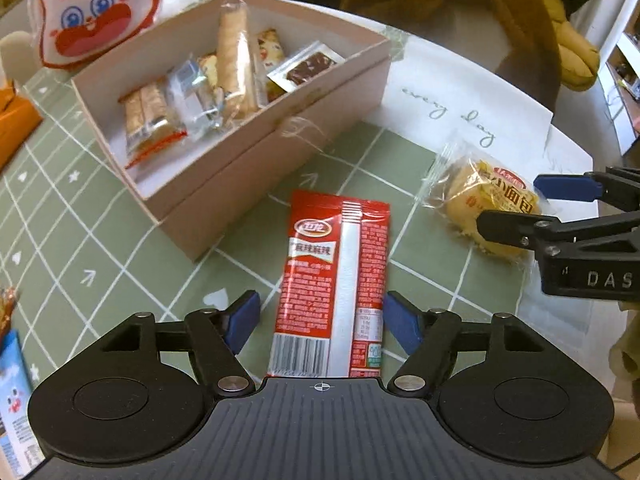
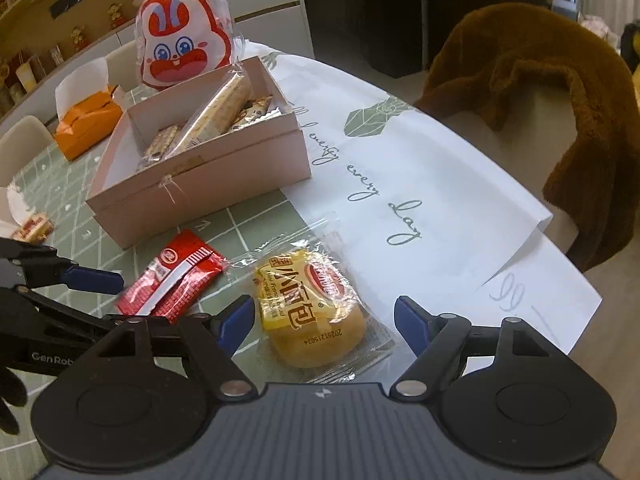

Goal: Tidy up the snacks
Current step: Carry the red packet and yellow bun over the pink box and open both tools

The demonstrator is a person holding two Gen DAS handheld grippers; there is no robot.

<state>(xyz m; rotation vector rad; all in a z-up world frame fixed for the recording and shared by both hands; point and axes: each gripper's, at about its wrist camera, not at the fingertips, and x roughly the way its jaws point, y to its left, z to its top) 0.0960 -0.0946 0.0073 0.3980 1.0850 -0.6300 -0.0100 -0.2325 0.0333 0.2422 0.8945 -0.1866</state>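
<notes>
Red snack packet (image 1: 334,280) lengthwise toward pink box (image 1: 224,160), flat between released left gripper (image 1: 320,320) pads.

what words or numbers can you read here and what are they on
"every day": white tablecloth edge
"DAS": right gripper body
"Gen Rob", cut off: left gripper body
"20251215024", roughly, upside down: bread packet
"Mini French Bread", faint: same packet
Red snack packet: print and barcode too blurred to read

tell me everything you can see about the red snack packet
The red snack packet is a flat, glossy, sealed foil pouch lying seam side up on the green grid tablecloth, with a silver back seam, white print and a barcode. It lies in front of the pink box, between the open left tool's pads, untouched.
</notes>
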